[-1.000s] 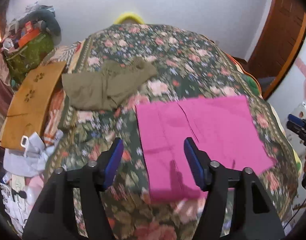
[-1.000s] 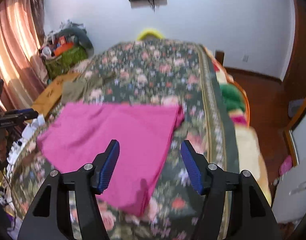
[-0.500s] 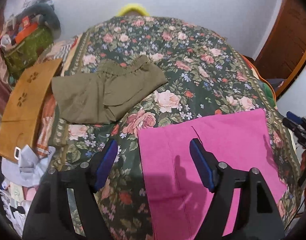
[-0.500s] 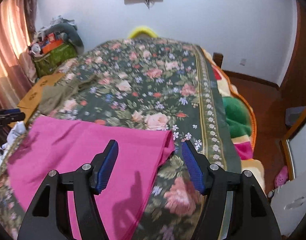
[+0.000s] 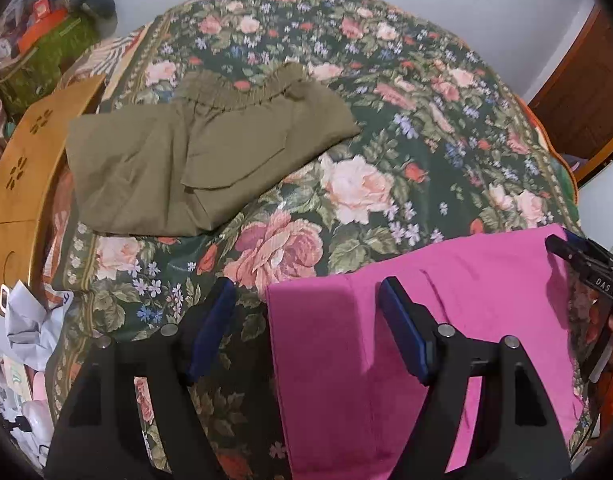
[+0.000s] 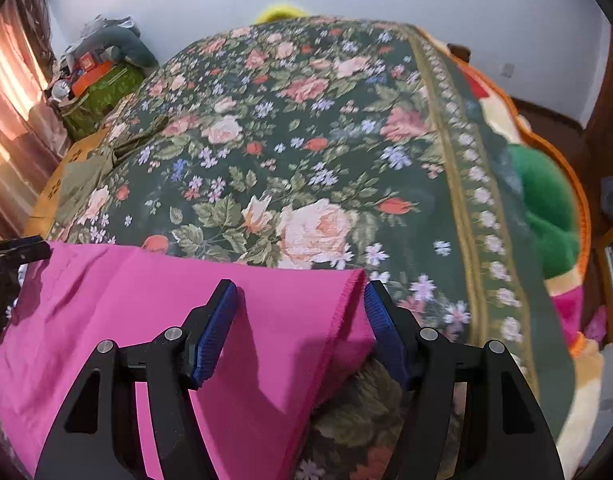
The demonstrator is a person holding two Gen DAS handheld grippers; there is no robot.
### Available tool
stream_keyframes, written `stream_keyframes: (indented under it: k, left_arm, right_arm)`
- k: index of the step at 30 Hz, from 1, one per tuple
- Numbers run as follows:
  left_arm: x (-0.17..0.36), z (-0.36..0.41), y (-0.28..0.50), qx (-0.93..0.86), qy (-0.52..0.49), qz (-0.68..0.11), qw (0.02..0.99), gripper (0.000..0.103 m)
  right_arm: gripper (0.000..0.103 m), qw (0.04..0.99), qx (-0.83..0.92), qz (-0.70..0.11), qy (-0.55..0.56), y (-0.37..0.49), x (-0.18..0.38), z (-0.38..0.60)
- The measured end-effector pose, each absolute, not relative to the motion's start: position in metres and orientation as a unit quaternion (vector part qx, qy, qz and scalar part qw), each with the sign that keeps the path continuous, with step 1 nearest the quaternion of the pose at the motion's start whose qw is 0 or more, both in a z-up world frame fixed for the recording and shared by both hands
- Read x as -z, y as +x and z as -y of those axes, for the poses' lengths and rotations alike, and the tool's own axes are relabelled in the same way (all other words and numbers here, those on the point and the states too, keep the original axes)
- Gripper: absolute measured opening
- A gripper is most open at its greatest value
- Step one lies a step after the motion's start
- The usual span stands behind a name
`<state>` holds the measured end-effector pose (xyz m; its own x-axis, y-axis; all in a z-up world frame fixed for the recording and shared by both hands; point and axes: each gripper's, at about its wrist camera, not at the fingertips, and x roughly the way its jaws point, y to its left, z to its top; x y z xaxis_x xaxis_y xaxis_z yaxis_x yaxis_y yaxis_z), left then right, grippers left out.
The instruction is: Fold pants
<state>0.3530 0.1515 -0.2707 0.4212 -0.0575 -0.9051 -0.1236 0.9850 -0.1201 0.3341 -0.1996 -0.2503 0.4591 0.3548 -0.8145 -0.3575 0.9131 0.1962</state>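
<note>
Left wrist: left gripper (image 5: 306, 300) spread, just widened, straddling near-left corner of pink pants (image 5: 446, 320) on floral bedspread (image 5: 386, 120); olive garment (image 5: 194, 160) far left.

Right wrist: right gripper (image 6: 300, 306) spread, narrowing lately, straddling pants' (image 6: 166, 300) far-right corner, pads not pressing.

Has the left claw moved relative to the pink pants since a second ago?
Yes. The left claw has dropped closer to the bed and advanced toward the pink pants' far-left corner, which it now straddles, open.
</note>
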Motion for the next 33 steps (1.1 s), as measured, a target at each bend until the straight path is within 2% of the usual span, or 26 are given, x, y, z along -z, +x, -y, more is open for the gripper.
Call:
stream_keyframes:
  k: [1, 2, 4, 6, 9, 13, 22, 25, 29, 33]
  left_arm:
    - [0.274, -0.153, 0.353, -0.016, -0.092, -0.541, 0.836, 0.075]
    - [0.276, -0.155, 0.353, -0.014, -0.1, -0.542, 0.834, 0.075]
    - [0.28, -0.158, 0.351, -0.017, -0.111, -0.541, 0.834, 0.075]
    - [0.282, -0.158, 0.35, -0.021, -0.109, -0.538, 0.836, 0.075]
    - [0.281, -0.157, 0.347, -0.029, -0.094, -0.534, 0.839, 0.074]
    - [0.28, -0.157, 0.343, -0.037, -0.083, -0.527, 0.845, 0.068]
    - [0.277, -0.162, 0.334, -0.073, -0.064, -0.517, 0.85, 0.067]
    - [0.277, -0.169, 0.331, -0.119, -0.039, -0.516, 0.847, 0.063]
    - [0.279, -0.191, 0.323, -0.099, -0.101, -0.528, 0.838, 0.063]
    - [0.265, -0.196, 0.315, -0.105, -0.1, -0.512, 0.846, 0.063]
  right_arm:
    - [0.048, 0.855, -0.209, -0.474, -0.003, 0.334, 0.252, 0.199]
    - [0.043, 0.856, -0.211, -0.472, -0.008, 0.334, 0.253, 0.198]
    - [0.025, 0.856, -0.211, -0.473, -0.015, 0.335, 0.256, 0.197]
    - [0.013, 0.854, -0.21, -0.476, -0.016, 0.335, 0.257, 0.198]
    - [0.006, 0.854, -0.208, -0.476, -0.023, 0.337, 0.259, 0.202]
    - [0.005, 0.856, -0.205, -0.475, -0.024, 0.338, 0.261, 0.202]
    - [0.003, 0.861, -0.193, -0.469, -0.045, 0.339, 0.265, 0.196]
    - [0.003, 0.862, -0.19, -0.468, -0.047, 0.339, 0.265, 0.196]
    - [0.003, 0.861, -0.19, -0.469, -0.051, 0.34, 0.263, 0.194]
    - [0.008, 0.859, -0.187, -0.474, -0.055, 0.339, 0.259, 0.194]
